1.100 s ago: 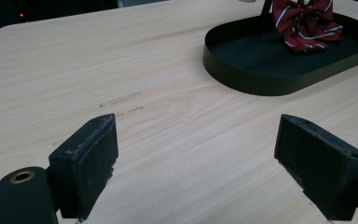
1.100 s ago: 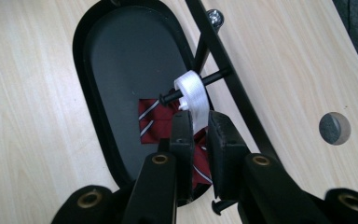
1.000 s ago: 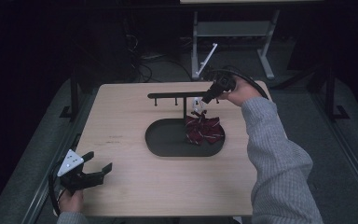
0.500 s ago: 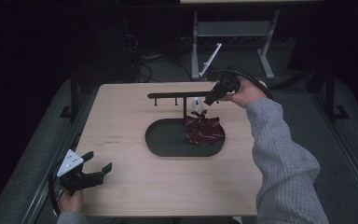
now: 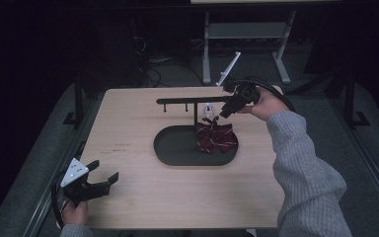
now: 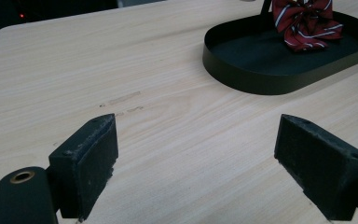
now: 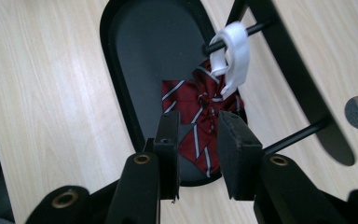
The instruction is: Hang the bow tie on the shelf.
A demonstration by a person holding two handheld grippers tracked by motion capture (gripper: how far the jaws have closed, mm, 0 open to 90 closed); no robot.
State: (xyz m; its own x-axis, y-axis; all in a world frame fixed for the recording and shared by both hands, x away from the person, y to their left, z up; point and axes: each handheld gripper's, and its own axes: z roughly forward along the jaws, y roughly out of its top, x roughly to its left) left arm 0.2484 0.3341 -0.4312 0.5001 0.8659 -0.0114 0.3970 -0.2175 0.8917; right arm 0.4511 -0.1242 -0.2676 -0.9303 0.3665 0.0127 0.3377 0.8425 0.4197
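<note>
We see the right gripper (image 5: 222, 112), its jaws just now parting and empty, above the dark red striped fabric bow (image 7: 200, 122), which hangs by its white strap (image 7: 230, 53) from a peg of the black metal rack (image 5: 190, 101). In our judgement the strap may slip off. The black oval metal tray (image 5: 175, 148) contains the bow's lower folds. The left gripper (image 5: 98, 181) rests wide, empty.

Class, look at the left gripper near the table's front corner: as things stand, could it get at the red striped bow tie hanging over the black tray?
Probably yes. The left gripper stands open, with bare table between it and the bow tie; the right gripper hovers close above.
</note>
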